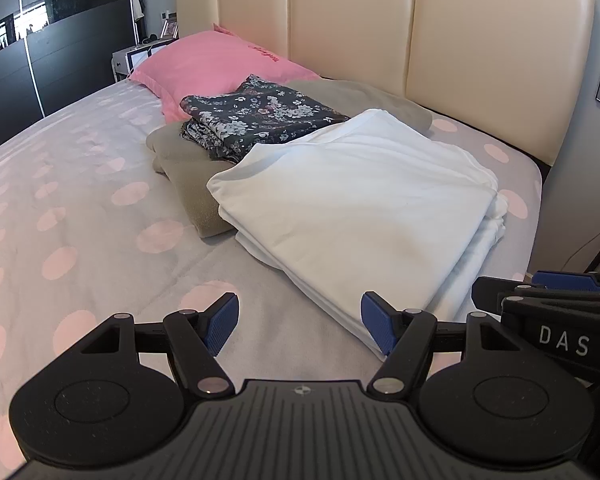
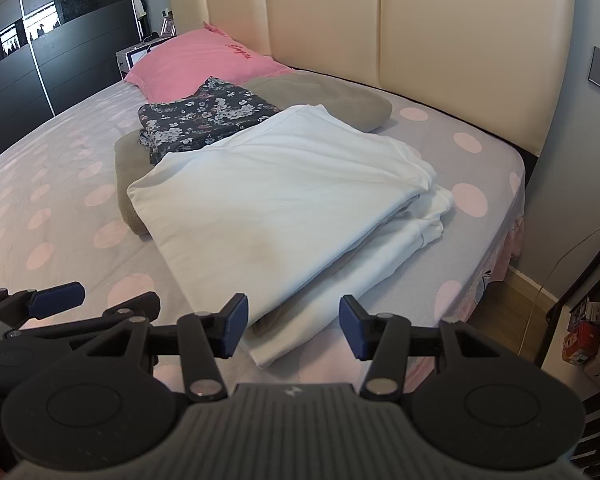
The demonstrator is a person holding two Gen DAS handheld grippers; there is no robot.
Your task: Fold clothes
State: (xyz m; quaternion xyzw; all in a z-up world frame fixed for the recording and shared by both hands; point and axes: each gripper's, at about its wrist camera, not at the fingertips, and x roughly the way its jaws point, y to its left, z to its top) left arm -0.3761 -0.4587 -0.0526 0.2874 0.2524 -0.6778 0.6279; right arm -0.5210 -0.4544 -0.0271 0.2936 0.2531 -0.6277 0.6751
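A folded white garment (image 1: 360, 208) (image 2: 276, 208) lies on the bed near its right edge, partly over a folded taupe blanket (image 1: 196, 196) (image 2: 126, 168). A folded dark floral garment (image 1: 256, 116) (image 2: 196, 120) rests on that blanket behind it. My left gripper (image 1: 300, 326) hovers open just in front of the white garment's near corner, with nothing between its blue pads. My right gripper (image 2: 294, 326) is also open and empty, its jaws on either side of the white garment's near edge without touching it. The right gripper (image 1: 560, 300) shows at the left wrist view's right edge.
The bed has a grey sheet with pink dots (image 1: 80, 208) (image 2: 52, 216), a pink pillow (image 1: 216, 64) (image 2: 200, 60) and a cream padded headboard (image 1: 380, 40) (image 2: 380, 28). A dark wardrobe (image 2: 40, 40) stands left; floor and a shelf with boxes (image 2: 580, 336) lie right of the bed.
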